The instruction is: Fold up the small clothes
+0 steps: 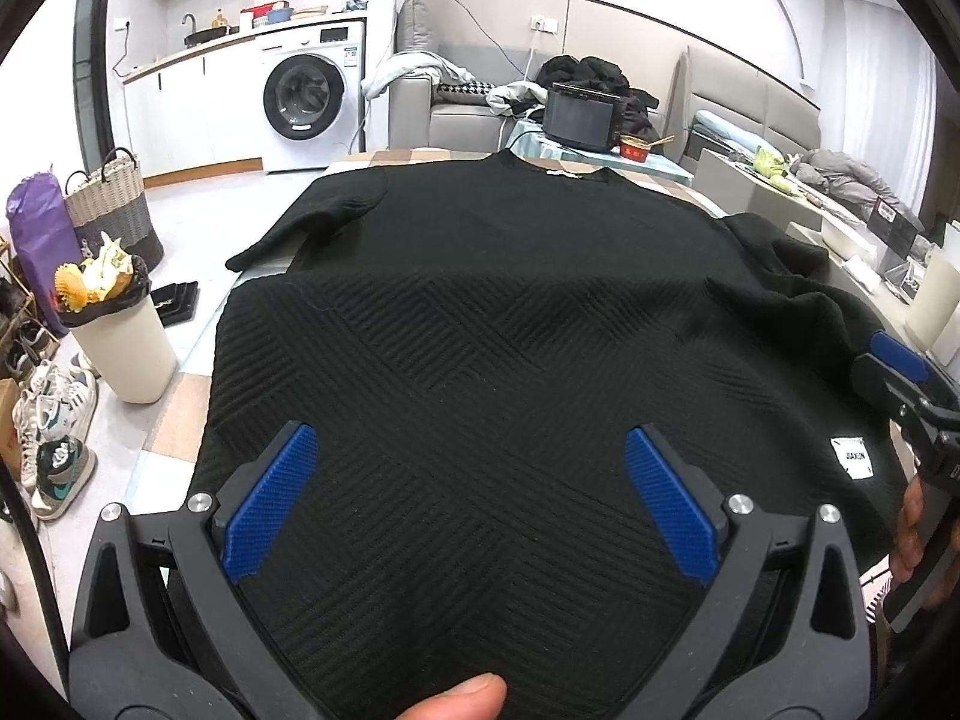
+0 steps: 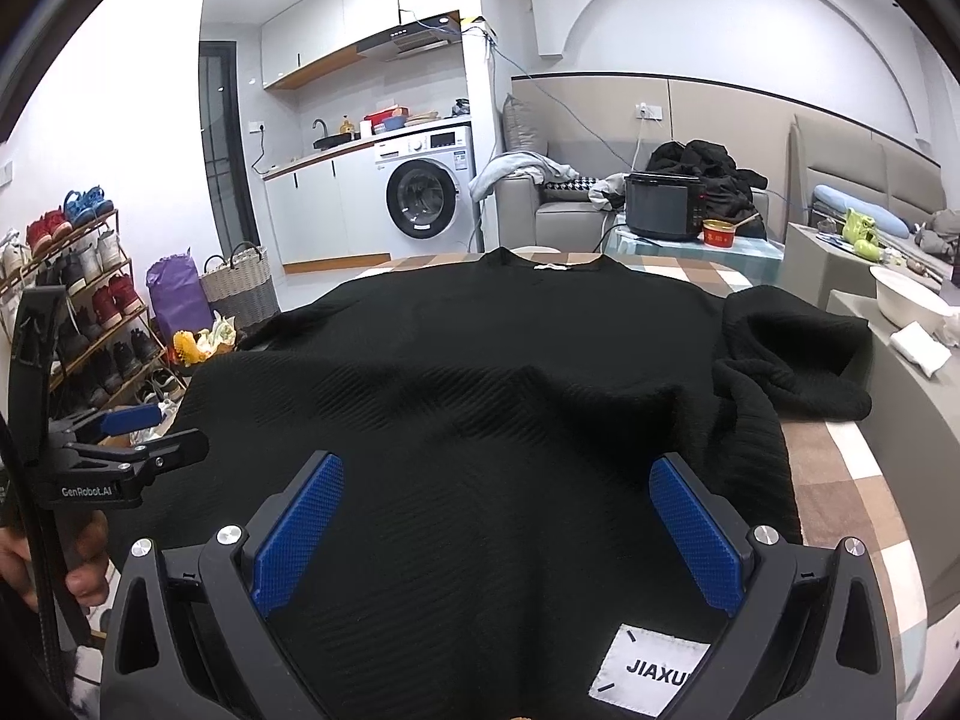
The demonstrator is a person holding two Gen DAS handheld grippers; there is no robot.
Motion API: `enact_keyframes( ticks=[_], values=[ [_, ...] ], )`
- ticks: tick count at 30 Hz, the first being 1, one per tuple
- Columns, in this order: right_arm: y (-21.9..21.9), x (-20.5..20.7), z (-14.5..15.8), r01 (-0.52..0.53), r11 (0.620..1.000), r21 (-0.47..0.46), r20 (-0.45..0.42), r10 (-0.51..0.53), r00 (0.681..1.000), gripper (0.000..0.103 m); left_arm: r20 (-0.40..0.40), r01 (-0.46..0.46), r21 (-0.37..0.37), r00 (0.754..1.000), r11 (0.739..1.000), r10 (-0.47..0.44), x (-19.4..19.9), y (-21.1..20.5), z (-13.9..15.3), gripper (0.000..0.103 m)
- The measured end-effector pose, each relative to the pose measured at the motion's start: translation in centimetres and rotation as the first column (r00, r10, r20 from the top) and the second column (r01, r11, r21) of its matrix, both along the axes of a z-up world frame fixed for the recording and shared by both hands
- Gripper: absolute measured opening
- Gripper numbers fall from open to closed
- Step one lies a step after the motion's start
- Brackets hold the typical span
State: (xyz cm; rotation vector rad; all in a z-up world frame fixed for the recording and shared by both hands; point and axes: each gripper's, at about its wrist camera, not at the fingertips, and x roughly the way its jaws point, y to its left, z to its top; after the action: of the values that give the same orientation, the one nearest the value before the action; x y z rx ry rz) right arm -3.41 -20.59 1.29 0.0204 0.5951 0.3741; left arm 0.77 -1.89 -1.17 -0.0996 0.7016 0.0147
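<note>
- Left gripper [image 1: 471, 495]: blue pads spread wide apart, nothing between them, poised over the near hem of the black sweater [image 1: 480, 312]. A thumb tip [image 1: 459, 699] shows at the bottom edge of the left wrist view.
- Right gripper [image 2: 498, 516]: fingers likewise wide apart, holding nothing, over the hem near the white label [image 2: 651, 675] printed "JIAXU…".
- Each gripper shows in the other's view at the frame edge, off to the sweater's sides.
- Sweater lies front-down or front-up, cannot tell which, spread on a checked table cover [image 2: 840, 480], collar at the far end. A low ridge of cloth is rucked across its middle.
- Left sleeve [image 1: 306, 225] lies out flat and angled towards the table's left edge; right sleeve [image 2: 792, 360] is bunched in a heap beside the body, on the cover.
- Left of the table, on the floor: a cream waste bin [image 1: 123, 354] stuffed with rubbish, sneakers [image 1: 54, 414], a woven basket [image 1: 114, 204], a purple bag [image 1: 39, 234]. A shoe rack [image 2: 78, 300] stands further left.
- Beyond the collar: a dark cooker-like appliance [image 2: 663, 207] and a red bowl [image 2: 720, 234] on a side table.
- Farthest: washing machine [image 2: 426, 195] under a counter, grey sofa [image 2: 552, 210] piled with clothing.
</note>
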Motion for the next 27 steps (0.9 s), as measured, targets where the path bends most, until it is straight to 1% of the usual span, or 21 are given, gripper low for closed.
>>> enact_keyframes(
  ticks=[3,7,12,14,16,21,24,27],
  values=[
    [-0.1,0.1,0.1,0.006,1.0,-0.003,0.001,-0.006,1.0,0.103,0.005,-0.016,0.012,1.0,1.0,0.016,-0.1,0.3,-0.1,0.102],
    [-0.2,0.1,0.1,0.01,1.0,-0.009,0.011,-0.01,1.0,0.103,0.013,-0.015,0.024,1.0,1.0,0.015,-0.1,0.5,-0.1,0.102],
    [-0.5,0.3,0.2,0.015,1.0,-0.007,0.013,-0.015,1.0,0.103,0.042,0.008,-0.008,0.999,1.0,-0.008,-0.4,0.6,0.5,0.102],
    [-0.5,0.2,0.3,0.017,1.0,-0.012,0.013,-0.017,1.0,0.103,0.047,0.012,-0.005,0.999,1.0,-0.012,-0.6,0.6,0.7,0.102],
    [-0.4,-0.1,0.3,0.012,1.0,-0.012,0.033,-0.012,0.999,0.103,0.05,0.016,-0.001,0.999,1.0,-0.016,-0.8,0.6,0.7,0.102],
    [0.2,-0.5,0.5,-0.002,0.998,-0.059,0.057,0.006,0.998,0.103,0.094,0.002,0.016,0.996,1.0,-0.004,-1.5,0.4,0.7,0.102],
    [0.2,-0.4,0.3,-0.01,0.998,-0.06,0.051,0.013,0.999,0.103,0.106,0.003,0.037,0.994,0.999,-0.007,-1.6,0.3,1.0,0.102],
    [-0.1,0.0,-0.1,-0.01,0.999,-0.045,0.01,0.01,1.0,0.103,0.092,0.014,0.043,0.996,0.999,-0.018,-1.5,0.1,1.0,0.102]
  ],
)
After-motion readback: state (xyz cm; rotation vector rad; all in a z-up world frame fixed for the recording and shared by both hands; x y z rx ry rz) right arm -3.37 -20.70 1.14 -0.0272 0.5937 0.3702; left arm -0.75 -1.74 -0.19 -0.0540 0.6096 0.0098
